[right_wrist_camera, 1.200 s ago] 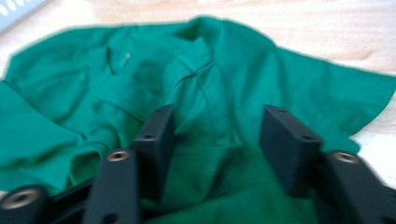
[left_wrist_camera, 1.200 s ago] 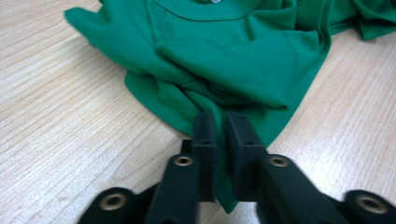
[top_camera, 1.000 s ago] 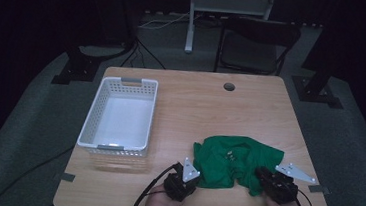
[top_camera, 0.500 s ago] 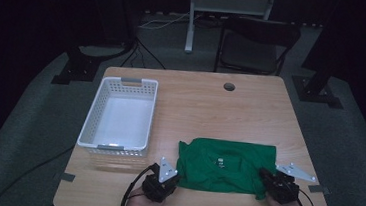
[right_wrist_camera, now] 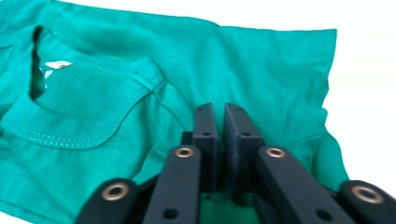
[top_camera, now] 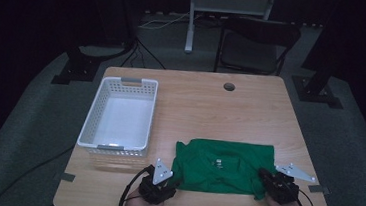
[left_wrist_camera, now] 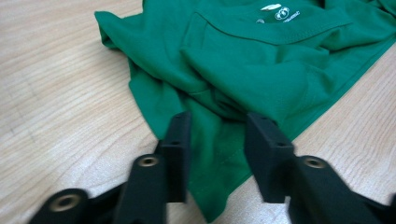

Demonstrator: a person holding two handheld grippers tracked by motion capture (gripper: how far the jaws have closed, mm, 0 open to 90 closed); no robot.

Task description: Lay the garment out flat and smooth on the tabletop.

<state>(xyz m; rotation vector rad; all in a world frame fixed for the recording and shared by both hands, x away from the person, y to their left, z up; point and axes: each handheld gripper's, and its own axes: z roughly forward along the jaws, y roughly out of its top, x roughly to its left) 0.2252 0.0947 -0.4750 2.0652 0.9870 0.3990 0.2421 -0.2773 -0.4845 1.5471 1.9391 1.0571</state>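
Green cotton T-shirt [top_camera: 221, 166] spread at the wooden table's [top_camera: 196, 104] near edge

Soft, light, limp: pinch hems. Left gripper [left_wrist_camera: 217, 140] jaws have just been opening, cloth loose between; right gripper [right_wrist_camera: 218, 140] pinches fabric

One green shirt [top_camera: 223, 167], one basket [top_camera: 116, 150], two grippers
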